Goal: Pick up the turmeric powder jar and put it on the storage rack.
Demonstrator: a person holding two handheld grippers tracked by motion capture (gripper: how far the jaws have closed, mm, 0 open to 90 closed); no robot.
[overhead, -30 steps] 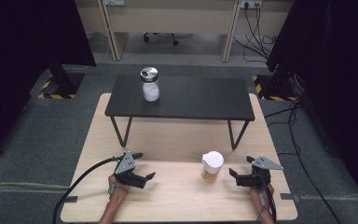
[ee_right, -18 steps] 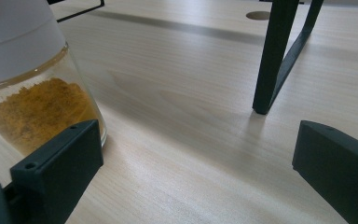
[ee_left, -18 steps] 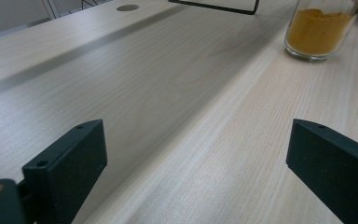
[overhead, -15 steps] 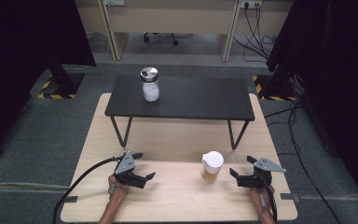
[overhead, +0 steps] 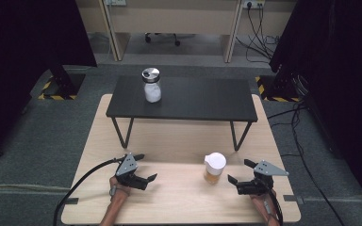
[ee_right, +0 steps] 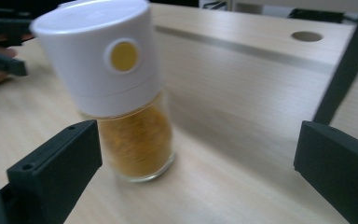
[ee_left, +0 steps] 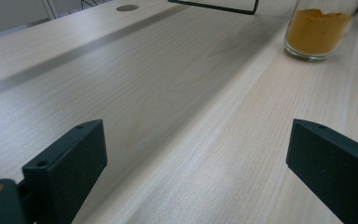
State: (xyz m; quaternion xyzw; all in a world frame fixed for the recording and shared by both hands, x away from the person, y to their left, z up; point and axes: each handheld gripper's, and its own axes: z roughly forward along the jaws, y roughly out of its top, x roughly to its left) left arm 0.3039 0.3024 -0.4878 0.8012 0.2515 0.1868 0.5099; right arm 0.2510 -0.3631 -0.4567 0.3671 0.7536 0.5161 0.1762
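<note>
The spice jar (overhead: 214,168), glass with a white cap and orange powder inside, stands upright on the pale counter (overhead: 179,202) just ahead of the right tool (overhead: 238,174) and a little toward the left tool's side. In the right gripper view the spice jar (ee_right: 121,88) sits nearer the tool's left jaw than its right, not yet between them, and nothing touches it. The right tool's jaws stand wide apart and empty, low over the counter.

The step in hand looks like a side grasp of that jar with the right tool. To do it well, I would first shift the tool sideways until the jar is centred in the gap, then push forward level, so neither jaw clips the glass and tips it. Closing on the glass body below the cap seems safer than on the cap, which is wider and may turn or slip.

The left tool (overhead: 143,170) rests well off to the jar's far side, jaws spread and holding nothing; from its own view the spice jar (ee_left: 319,28) is far ahead.

Beyond both tools, a low black shelf (overhead: 184,99) stands across the counter, bearing a second jar (overhead: 152,84) with a metal lid and white contents.
</note>
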